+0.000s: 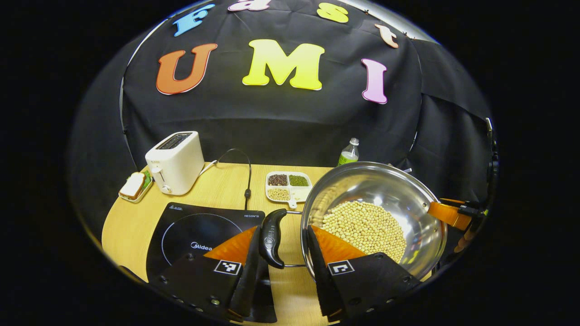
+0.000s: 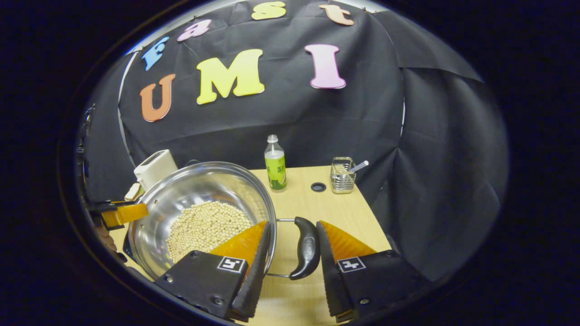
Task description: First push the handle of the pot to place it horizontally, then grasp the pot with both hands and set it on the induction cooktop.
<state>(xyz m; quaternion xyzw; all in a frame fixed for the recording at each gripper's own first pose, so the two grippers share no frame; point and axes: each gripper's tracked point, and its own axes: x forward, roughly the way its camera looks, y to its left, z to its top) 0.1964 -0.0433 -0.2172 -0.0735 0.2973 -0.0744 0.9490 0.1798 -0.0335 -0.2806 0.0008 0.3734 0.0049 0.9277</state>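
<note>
My left gripper point(image 1: 282, 246) brackets the pot's point(image 1: 398, 199) left handle point(image 1: 273, 237), jaws apart, not pressing. My right gripper point(image 2: 292, 246) likewise straddles the right handle point(image 2: 307, 248). The induction cooktop point(image 1: 190, 226) lies at nine o'clock of the pot.

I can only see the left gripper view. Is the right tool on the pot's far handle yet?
Observer: In the right gripper view, the right tool straddles that handle, with its jaws open and not clamped.
Operator: Anything standing behind it?
Observer: A wire basket stands near the back edge, to the right of the bottle and well apart from the pot.
</note>
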